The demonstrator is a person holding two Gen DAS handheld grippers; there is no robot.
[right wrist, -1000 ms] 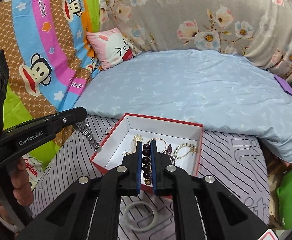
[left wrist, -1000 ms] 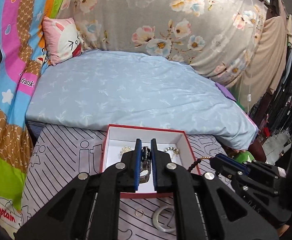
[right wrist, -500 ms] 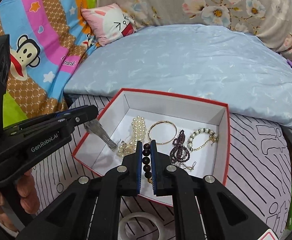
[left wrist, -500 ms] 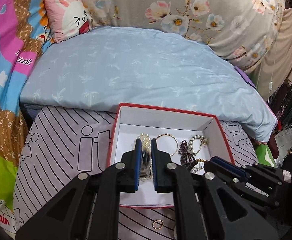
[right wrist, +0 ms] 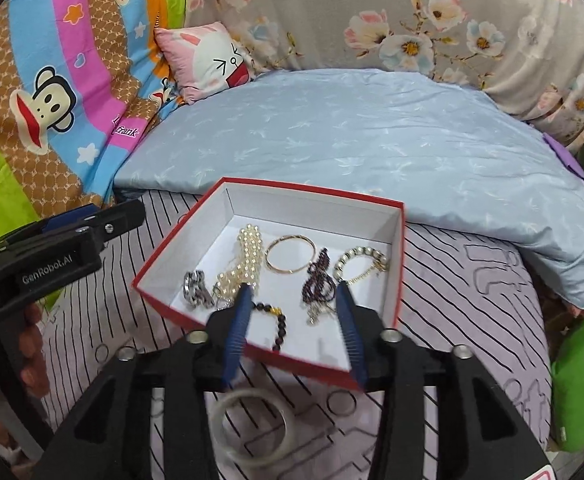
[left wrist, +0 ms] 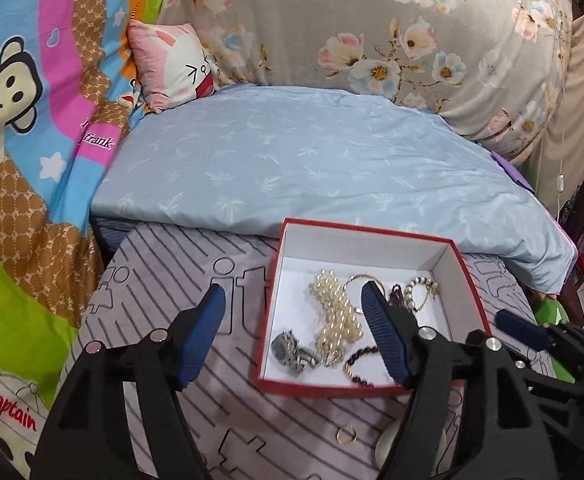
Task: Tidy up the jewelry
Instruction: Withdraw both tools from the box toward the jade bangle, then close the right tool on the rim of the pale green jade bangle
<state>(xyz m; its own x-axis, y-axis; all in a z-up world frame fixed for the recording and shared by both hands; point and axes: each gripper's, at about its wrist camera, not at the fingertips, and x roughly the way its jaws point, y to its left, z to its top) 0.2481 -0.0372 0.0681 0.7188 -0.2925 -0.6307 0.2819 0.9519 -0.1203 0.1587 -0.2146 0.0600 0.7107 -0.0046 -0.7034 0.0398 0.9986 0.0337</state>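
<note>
**Both tongs open over the box, nothing gripped**

Your left gripper [left wrist: 292, 330] has just been opening: jaws now stand wide, nothing between the pads. Its left finger hangs over the striped cloth [left wrist: 163, 264] left of the box, its right finger over the box interior. Metal watch [left wrist: 294, 354] lies in the near-left corner of the red box [left wrist: 269, 320], clear of both pads.

Your right gripper [right wrist: 294, 322] has also just been opening: jaws apart, no contact with anything. Dark bead bracelet [right wrist: 277, 326] lies on the box floor at the near wall, in the gap between the 2 fingers and untouched.

Box contents, seen from the right wrist:
- watch [right wrist: 196, 290] at the near left
- pearl strand [right wrist: 247, 260] just right of it, running near to far
- gold bangle [right wrist: 290, 259] at the far middle
- dark purple bead string [right wrist: 318, 276] right of the bangle
- pearl-and-chain bracelet [right wrist: 362, 262] at the far right

Still outside the box, on the cloth at its near side:
- pale jade bangle [right wrist: 253, 426], under your right gripper
- small metal ring [right wrist: 342, 403] right of that
- small gold ring [left wrist: 346, 435] in the left wrist view

Your left hand [right wrist: 31, 338] shows on the left gripper's handle at the left edge of the right wrist view. Light blue quilt [left wrist: 312, 168] lies beyond the box.
</note>
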